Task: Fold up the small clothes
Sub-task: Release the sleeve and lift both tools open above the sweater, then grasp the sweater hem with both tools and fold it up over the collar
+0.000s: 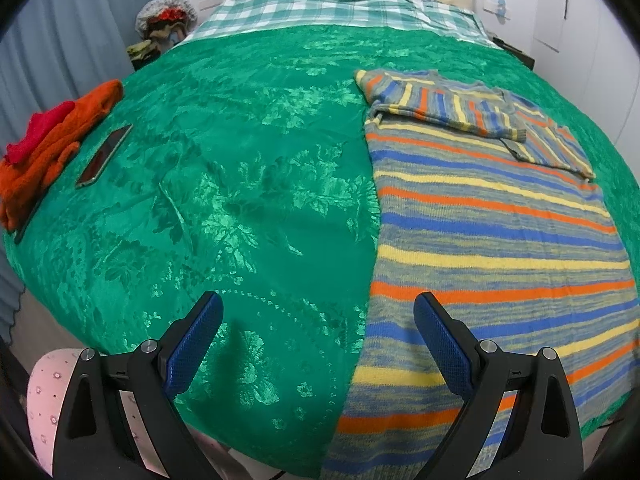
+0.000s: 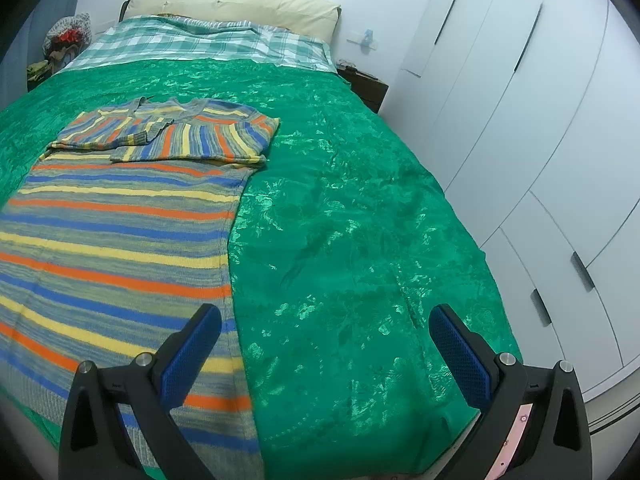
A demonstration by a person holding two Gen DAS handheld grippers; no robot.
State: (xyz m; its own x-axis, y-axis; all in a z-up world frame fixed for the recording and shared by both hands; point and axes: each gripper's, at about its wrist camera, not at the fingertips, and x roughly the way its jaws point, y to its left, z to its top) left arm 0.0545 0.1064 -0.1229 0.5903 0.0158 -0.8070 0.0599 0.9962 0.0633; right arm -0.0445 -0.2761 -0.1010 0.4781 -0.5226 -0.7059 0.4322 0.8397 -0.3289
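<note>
A striped knit sweater (image 1: 492, 240) in orange, blue, yellow and grey lies flat on the green bedspread (image 1: 240, 184), with both sleeves folded across its chest at the far end. In the right wrist view the same sweater (image 2: 116, 224) fills the left half of the bed. My left gripper (image 1: 318, 308) hovers open over the sweater's near left edge, its right finger above the knit. My right gripper (image 2: 325, 320) is open above the sweater's near right edge, its left finger over the stripes. Neither holds anything.
A folded orange and red garment pile (image 1: 52, 140) and a phone (image 1: 105, 155) lie at the bed's left edge. A checked sheet (image 2: 200, 44) and a pillow (image 2: 236, 4) are at the head. White wardrobe doors (image 2: 520, 120) stand close on the right.
</note>
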